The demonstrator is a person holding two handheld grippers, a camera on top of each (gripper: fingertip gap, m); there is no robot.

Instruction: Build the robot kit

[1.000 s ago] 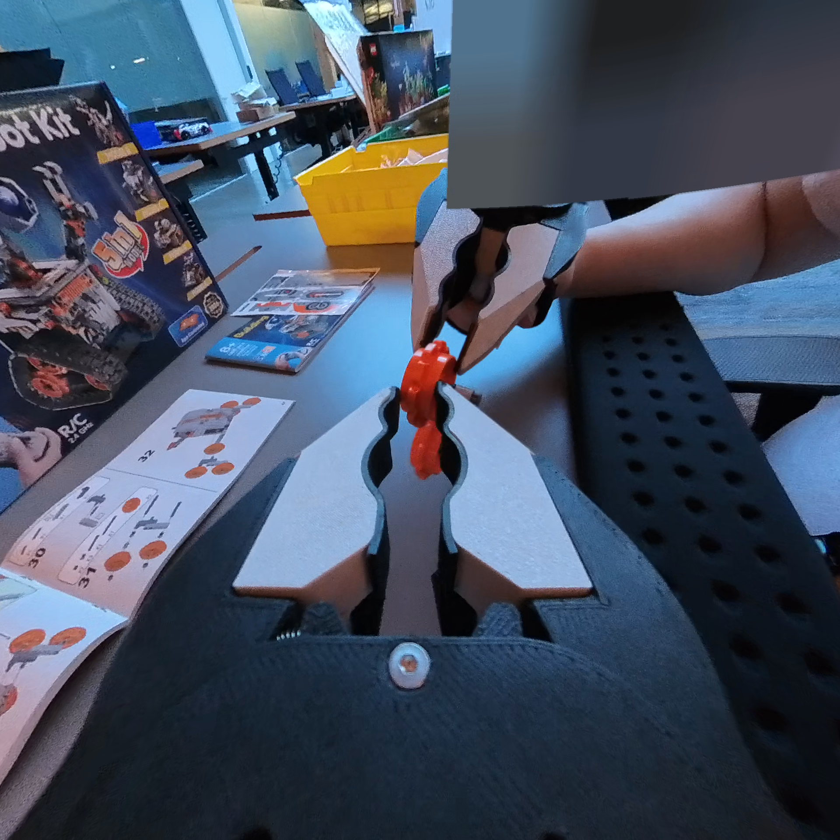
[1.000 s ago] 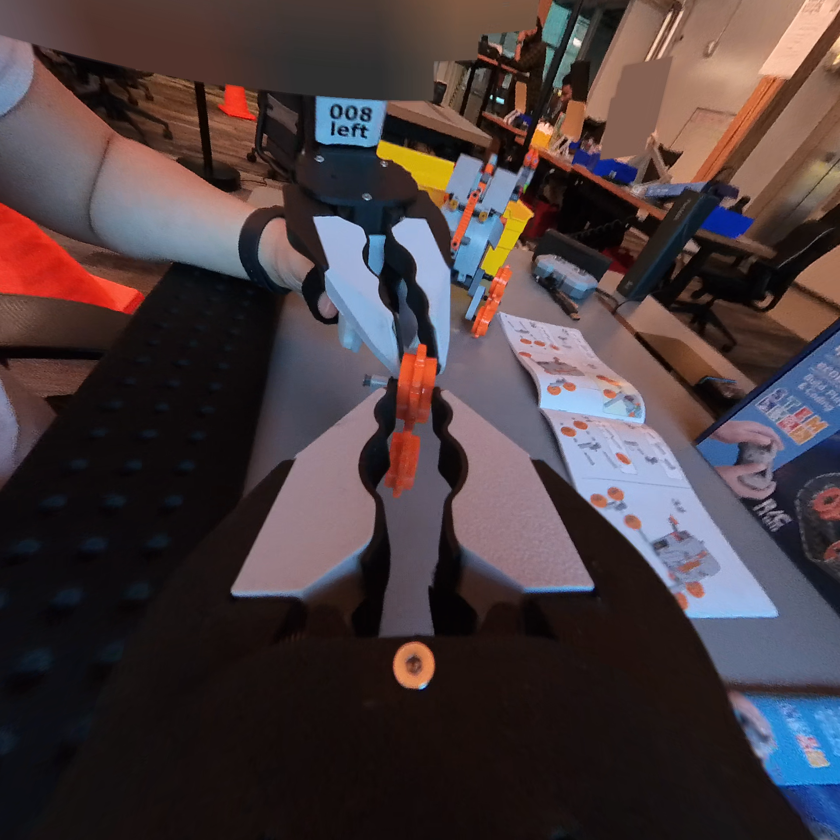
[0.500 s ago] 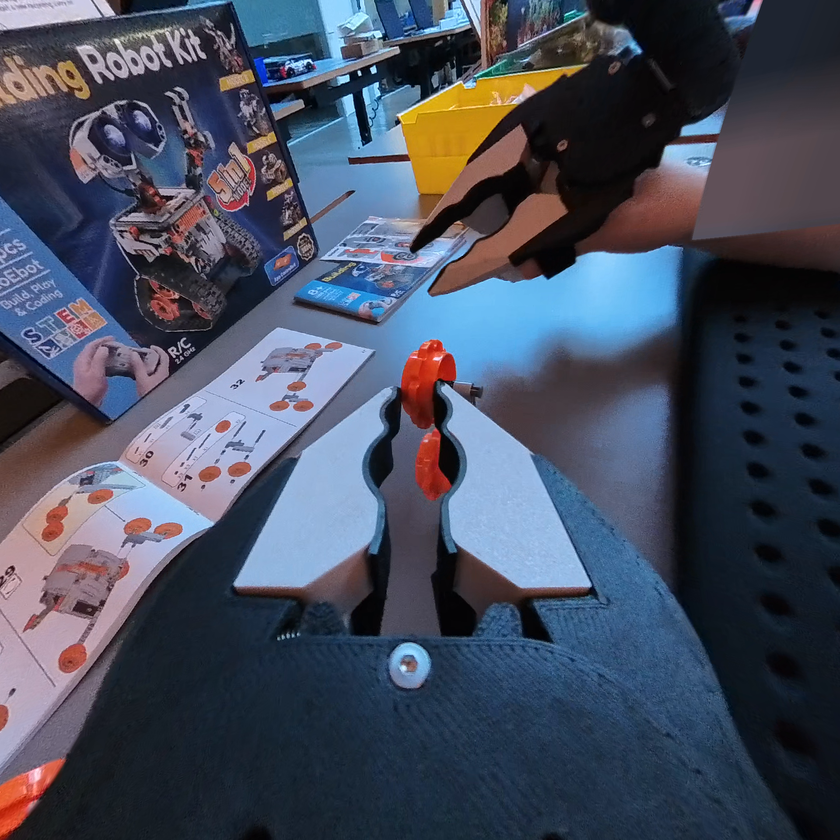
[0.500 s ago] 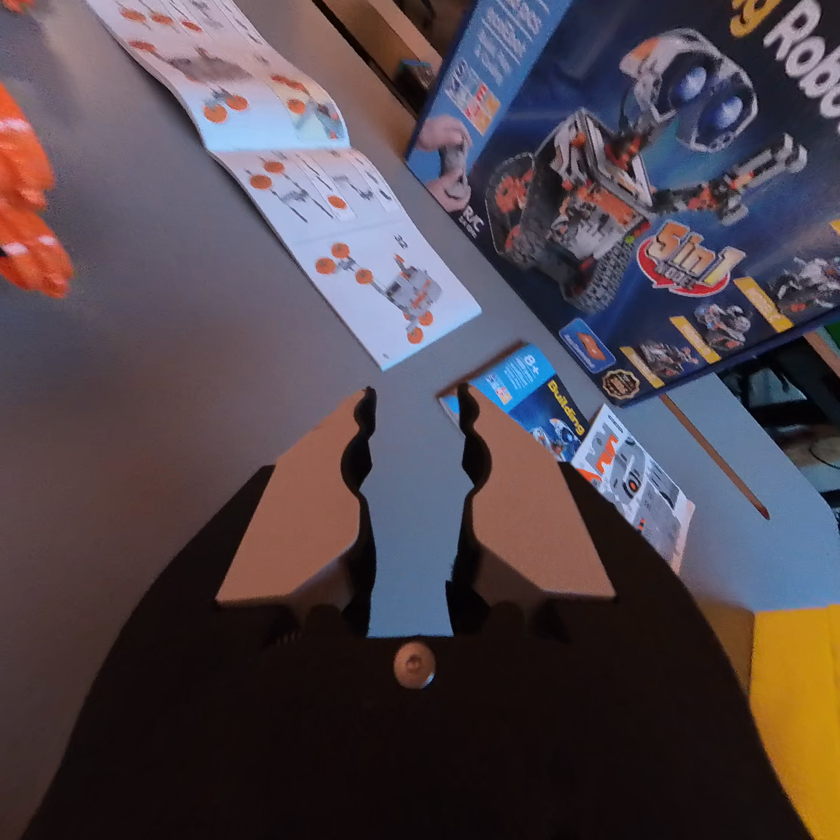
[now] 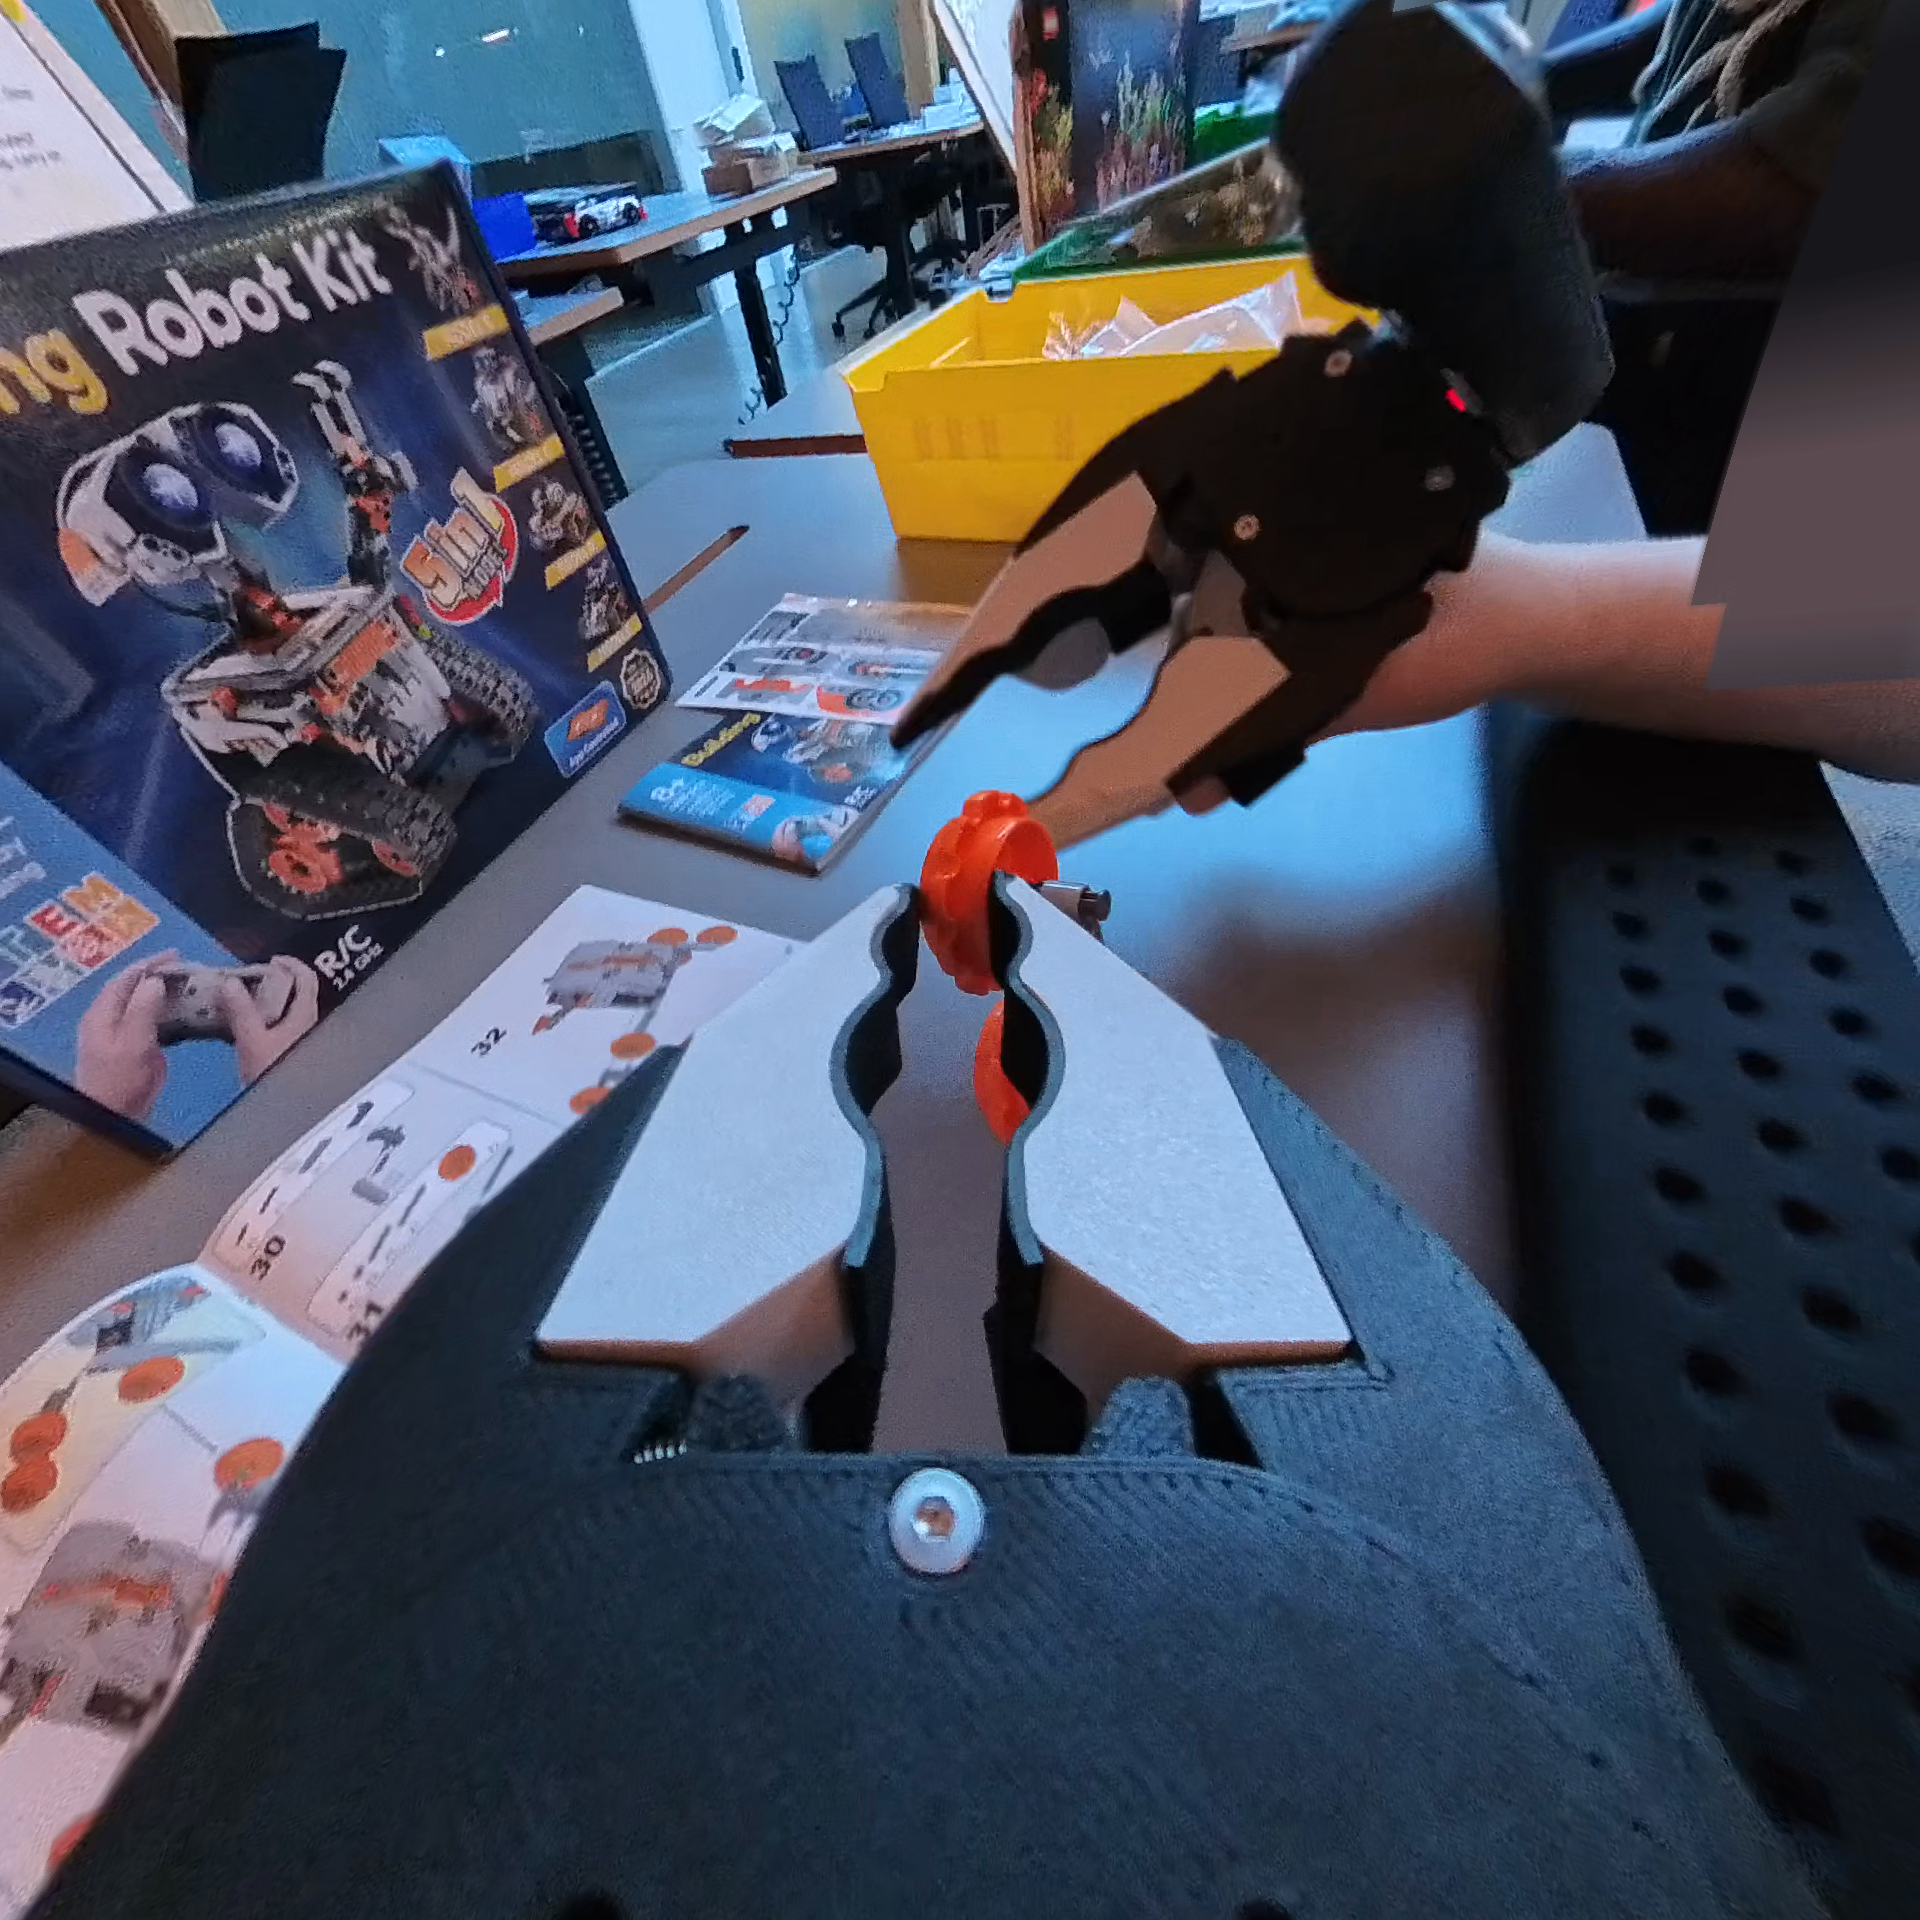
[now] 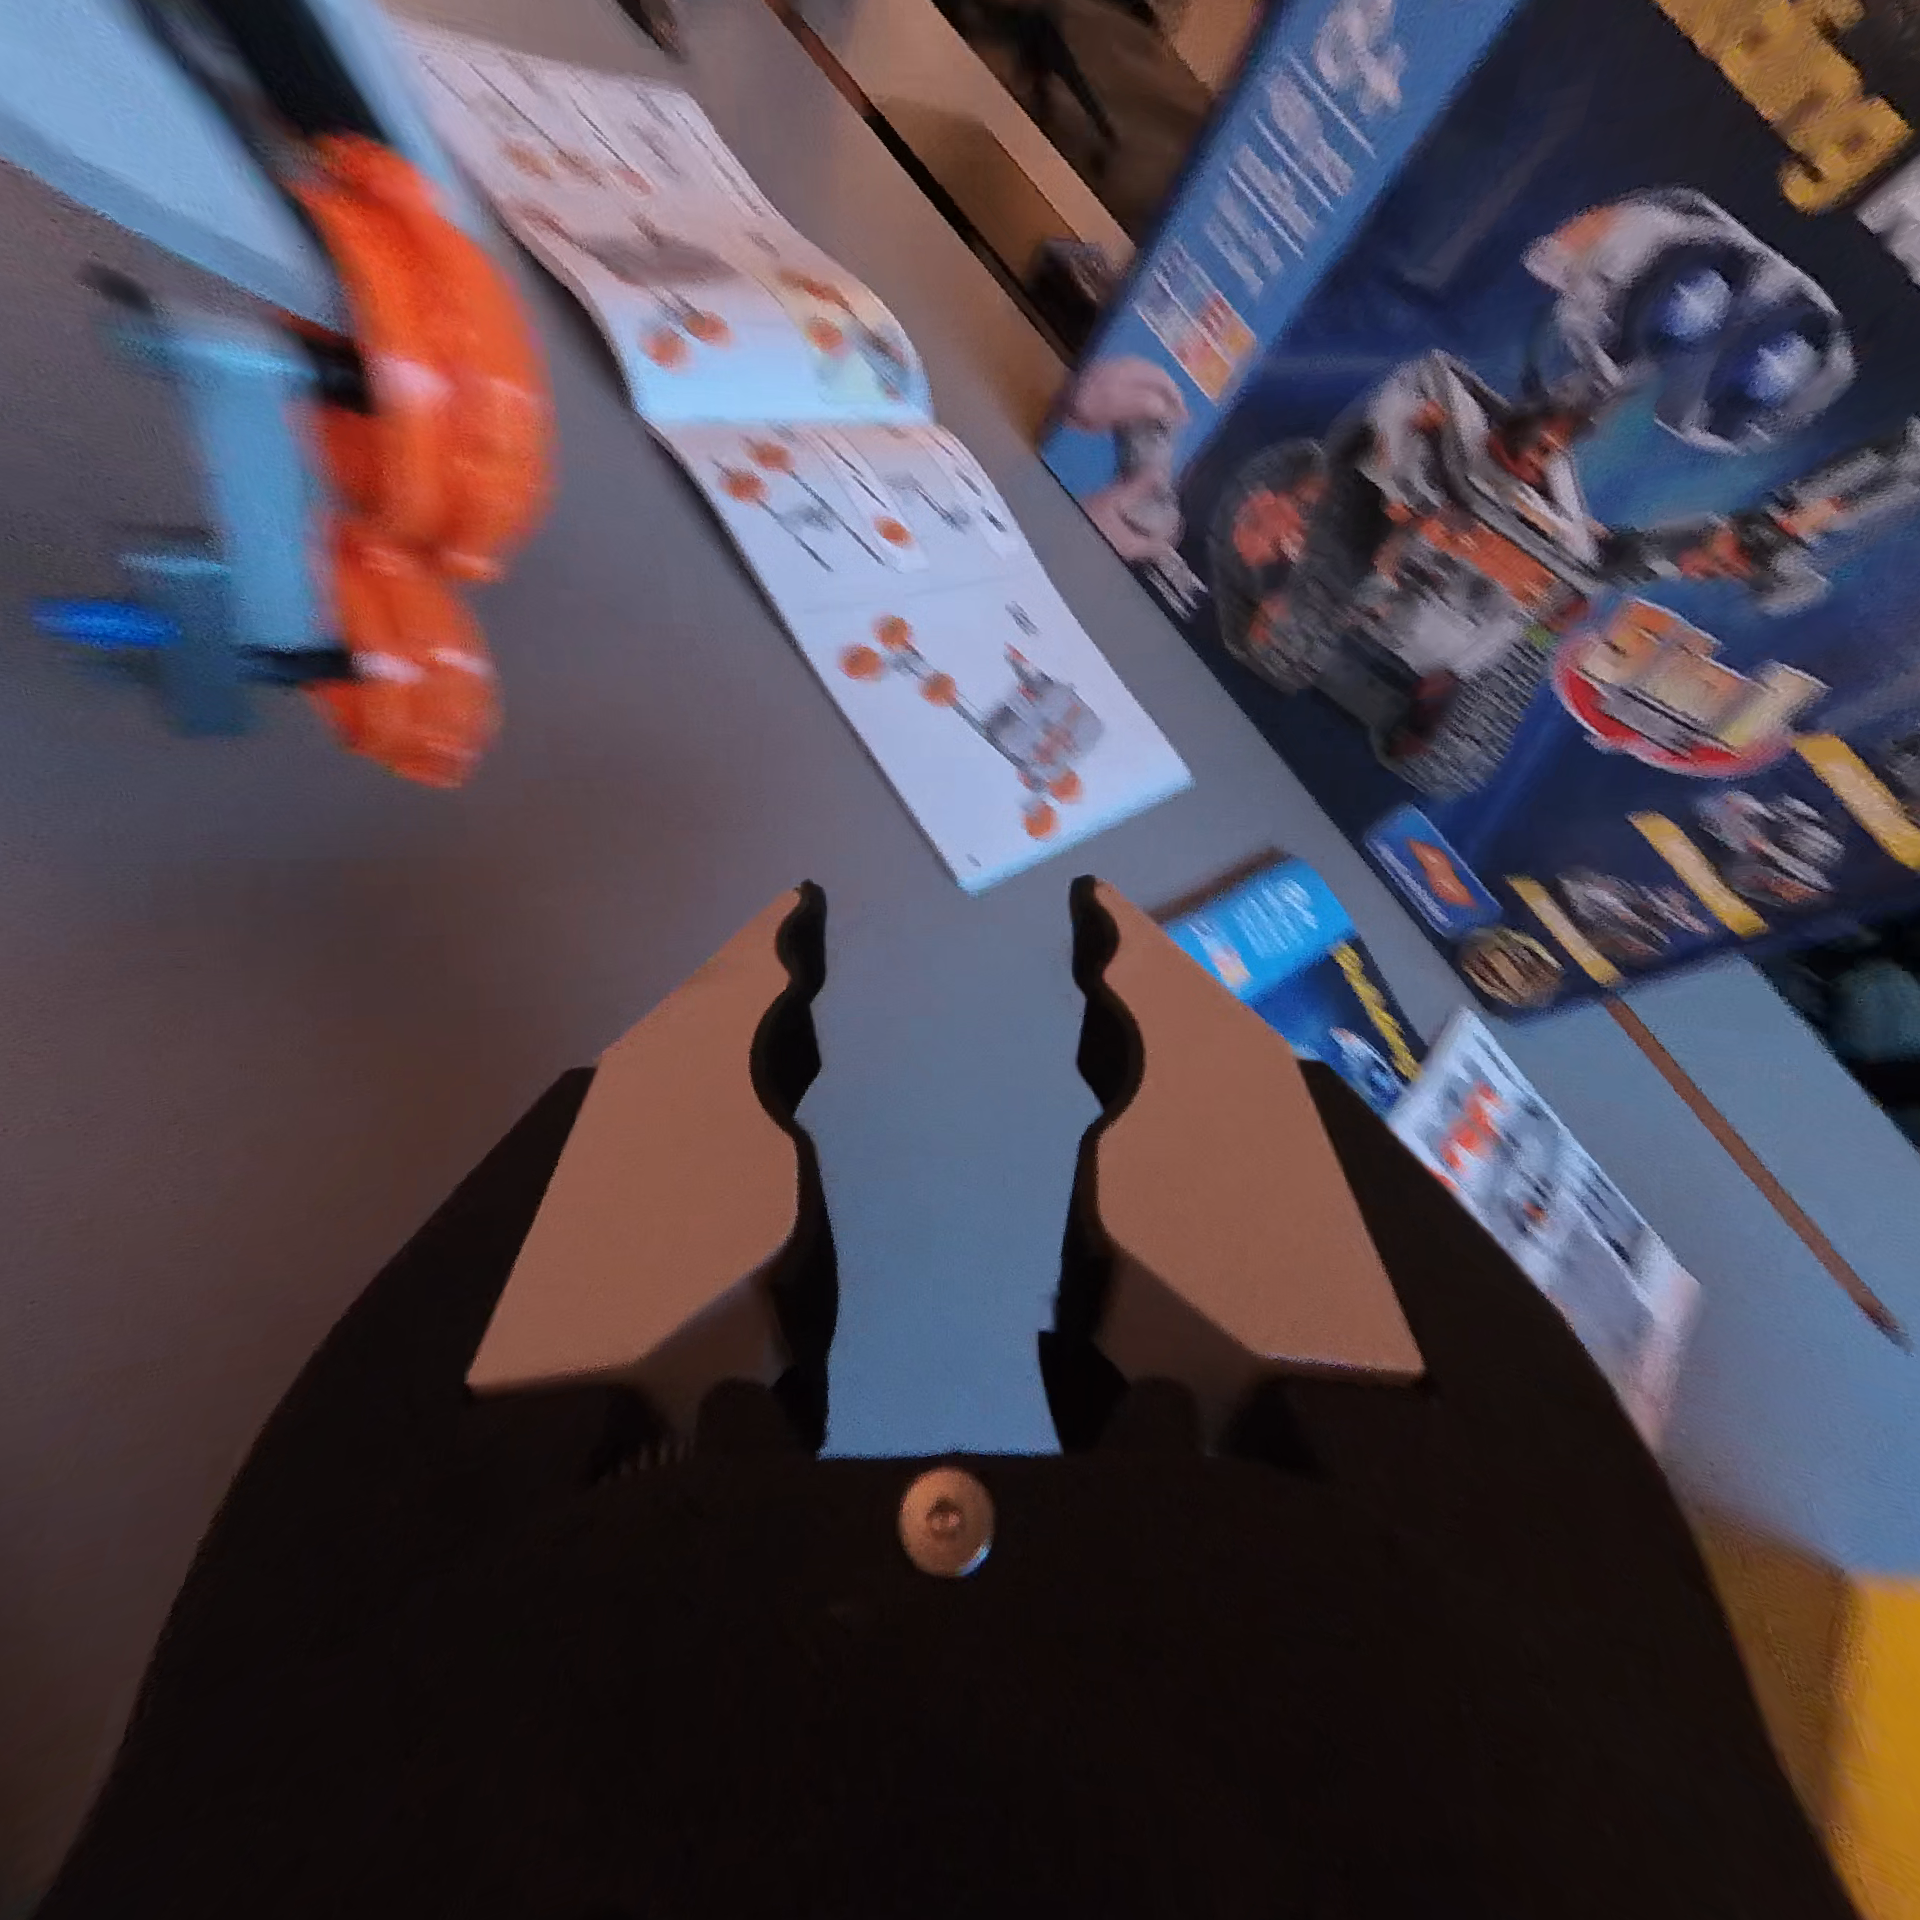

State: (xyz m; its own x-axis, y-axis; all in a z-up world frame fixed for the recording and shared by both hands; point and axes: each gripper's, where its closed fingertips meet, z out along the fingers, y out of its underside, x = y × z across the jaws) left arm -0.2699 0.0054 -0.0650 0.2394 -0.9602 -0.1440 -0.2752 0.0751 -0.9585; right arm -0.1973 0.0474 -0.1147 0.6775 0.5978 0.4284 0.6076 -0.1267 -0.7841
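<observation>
In the left wrist view my left gripper (image 5: 956, 904) is shut on an orange toothed wheel (image 5: 987, 883) with a short grey axle (image 5: 1075, 899). A second orange wheel (image 5: 1000, 1081) sits lower between the fingers. It is held above the grey table (image 5: 1299, 935). My right gripper (image 5: 971, 774) hovers just behind it, open and empty, and points left. In the right wrist view the right gripper (image 6: 940, 894) is open over the bare table. A blurred grey part with orange wheels (image 6: 416, 447) shows at the upper left.
A large blue robot kit box (image 5: 291, 582) stands at the left and also shows in the right wrist view (image 6: 1558, 468). An open instruction booklet (image 5: 416, 1143) lies before it. Small leaflets (image 5: 790, 748) and a yellow bin (image 5: 997, 416) lie behind. A black perforated surface (image 5: 1714, 1143) is at the right. Spacing between my two grippers at the tips: around 10 centimeters.
One second ago both grippers gripped the orange wheel piece. The right gripper has let go, opened and swung away towards the box. The left gripper still holds the piece.
</observation>
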